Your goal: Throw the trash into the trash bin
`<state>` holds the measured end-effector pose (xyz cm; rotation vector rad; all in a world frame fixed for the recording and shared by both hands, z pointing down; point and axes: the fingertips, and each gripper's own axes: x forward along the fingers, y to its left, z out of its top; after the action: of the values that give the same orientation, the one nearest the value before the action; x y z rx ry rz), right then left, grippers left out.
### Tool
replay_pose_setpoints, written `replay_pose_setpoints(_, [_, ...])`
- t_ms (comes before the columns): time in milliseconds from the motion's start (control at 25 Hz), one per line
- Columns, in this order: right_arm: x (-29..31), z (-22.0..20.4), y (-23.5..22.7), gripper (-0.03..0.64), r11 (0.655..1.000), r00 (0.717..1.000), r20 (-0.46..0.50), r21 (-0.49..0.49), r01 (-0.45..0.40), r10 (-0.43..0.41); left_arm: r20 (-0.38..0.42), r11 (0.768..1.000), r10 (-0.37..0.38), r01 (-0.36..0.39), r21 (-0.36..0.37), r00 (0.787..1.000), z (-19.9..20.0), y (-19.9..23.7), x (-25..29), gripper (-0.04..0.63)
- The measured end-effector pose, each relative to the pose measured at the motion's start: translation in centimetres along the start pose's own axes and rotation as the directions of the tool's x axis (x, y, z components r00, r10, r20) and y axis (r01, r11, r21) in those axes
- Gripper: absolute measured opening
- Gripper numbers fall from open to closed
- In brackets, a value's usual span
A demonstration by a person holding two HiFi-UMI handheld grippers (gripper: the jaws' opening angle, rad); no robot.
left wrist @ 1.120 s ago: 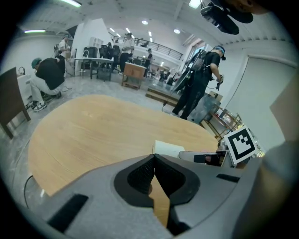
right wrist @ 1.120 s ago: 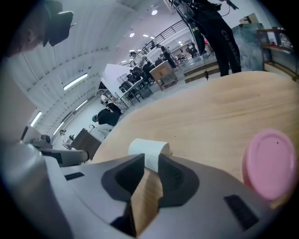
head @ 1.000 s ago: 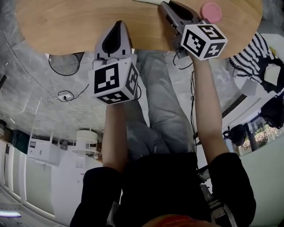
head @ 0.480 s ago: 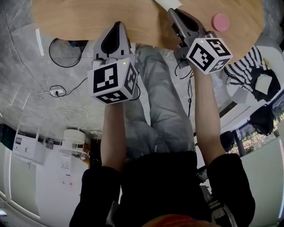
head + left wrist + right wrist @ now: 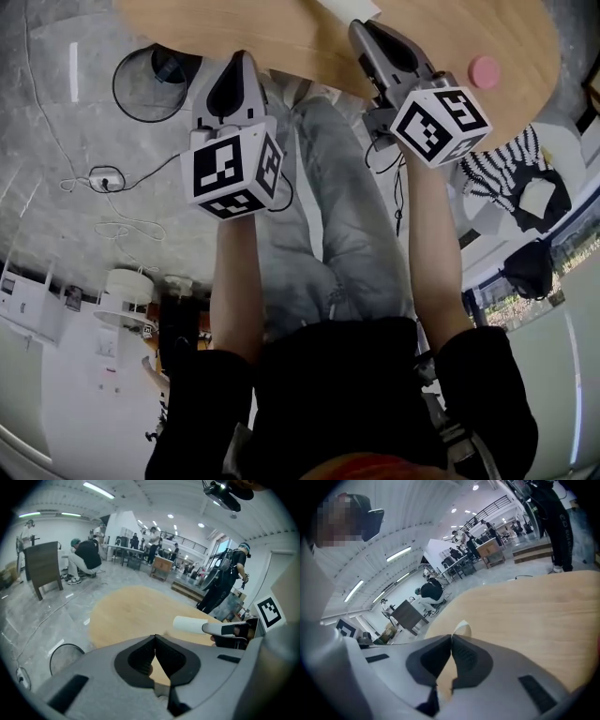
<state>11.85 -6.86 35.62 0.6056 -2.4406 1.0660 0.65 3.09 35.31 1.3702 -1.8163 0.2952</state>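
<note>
My right gripper (image 5: 360, 25) is over the near edge of the round wooden table (image 5: 441, 37), shut on a piece of white paper trash (image 5: 350, 7). The paper (image 5: 462, 629) pokes out past the closed right gripper (image 5: 451, 637). In the left gripper view the paper (image 5: 189, 623) looks like a white roll at the tip of the right gripper (image 5: 220, 629). My left gripper (image 5: 238, 60) hangs over the floor beside the table edge, shut and holding nothing, as its own view of the left gripper (image 5: 155, 638) confirms. A black ring-shaped bin (image 5: 155, 82) stands on the floor to its left, and the bin (image 5: 65, 657) also shows low in the left gripper view.
A pink round lid (image 5: 485, 70) lies on the table at the right. Cables (image 5: 112, 178) trail over the grey marble floor. A striped cloth (image 5: 502, 169) lies at the right. People, a wooden chair (image 5: 43, 566) and desks are far back in the room.
Both grippers have moved left, away from the table's middle toward its edge, the right one lifting the white paper with it. The black ring bin now lies closer to the left gripper.
</note>
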Motion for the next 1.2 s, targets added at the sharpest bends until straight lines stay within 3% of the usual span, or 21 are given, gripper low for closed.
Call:
replay_pose_setpoints(320, [5.3, -1.1, 7.0, 0.014, 0.994, 0.992, -0.093, -0.055, -0.096, 0.091, 0.039, 0.988, 0.12, -0.115, -0.103, 0.992, 0.8, 8.2, -3.5, 0.008])
replay_pose_setpoints(600, [11.6, -2.9, 13.4, 0.014, 0.964, 0.952, -0.236, -0.131, -0.23, 0.195, 0.049, 0.937, 0.269, -0.25, -0.245, 0.962, -0.3, 16.2, -6.7, 0.008])
replay_pose_setpoints(960, [19.1, -9.4, 22.2, 0.014, 0.899, 0.851, -0.433, -0.174, -0.402, 0.297, 0.019, 0.841, 0.399, -0.357, -0.406, 0.917, -4.1, 24.7, -10.1, 0.008])
replay_pose_setpoints(1200, [21.3, -13.1, 23.4, 0.014, 0.851, 0.782, -0.544, -0.214, -0.479, 0.304, 0.001, 0.786, 0.461, -0.408, -0.464, 0.887, -5.8, 26.0, -10.6, 0.008])
